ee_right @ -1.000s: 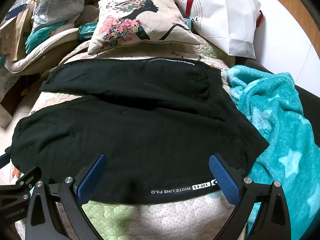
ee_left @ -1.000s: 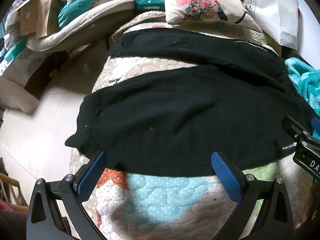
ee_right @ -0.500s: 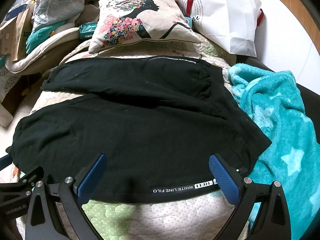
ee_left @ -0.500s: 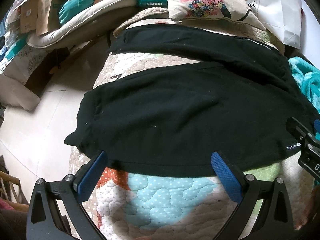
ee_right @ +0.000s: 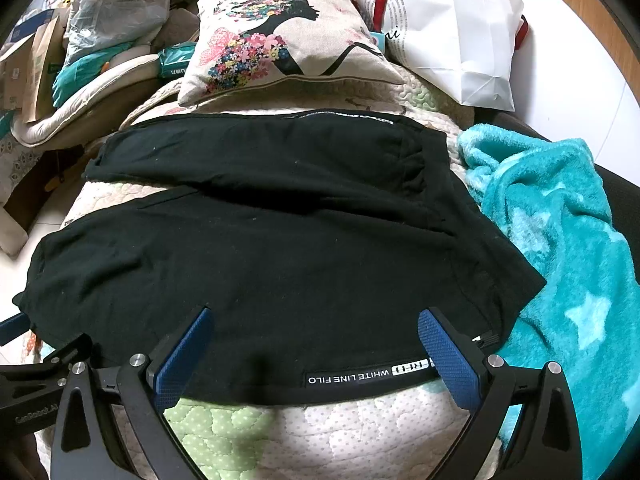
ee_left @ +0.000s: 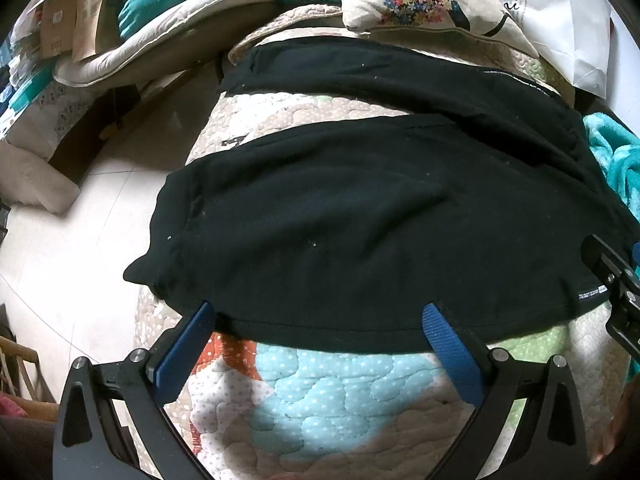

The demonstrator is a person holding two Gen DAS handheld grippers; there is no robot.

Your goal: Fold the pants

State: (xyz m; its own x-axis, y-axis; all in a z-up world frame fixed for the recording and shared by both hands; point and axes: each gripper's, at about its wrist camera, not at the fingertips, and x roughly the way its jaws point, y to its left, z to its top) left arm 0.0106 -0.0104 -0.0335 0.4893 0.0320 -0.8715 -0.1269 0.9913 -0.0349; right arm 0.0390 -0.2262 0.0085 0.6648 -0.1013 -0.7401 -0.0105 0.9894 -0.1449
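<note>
Black pants (ee_left: 360, 220) lie spread flat on a quilted pad (ee_left: 328, 392), both legs pointing left with a gap between them at the hems. The waistband with white lettering (ee_right: 360, 376) is at the near right. My left gripper (ee_left: 320, 320) is open and empty, its blue pads (ee_left: 188, 344) just at the near leg's lower edge. My right gripper (ee_right: 316, 320) is open and empty, its pads (ee_right: 448, 356) over the waistband edge. The right gripper's body also shows at the right edge of the left wrist view (ee_left: 616, 280).
A floral cushion (ee_right: 280, 40) and a white paper bag (ee_right: 452, 28) lie beyond the pants. A teal fleece blanket (ee_right: 568, 248) lies to the right. Piled bedding and boxes (ee_left: 100, 28) sit at the far left, with pale floor (ee_left: 80, 240) beside the pad.
Both grippers have crept slightly forward toward the near edge of the pants. The pants have not moved.
</note>
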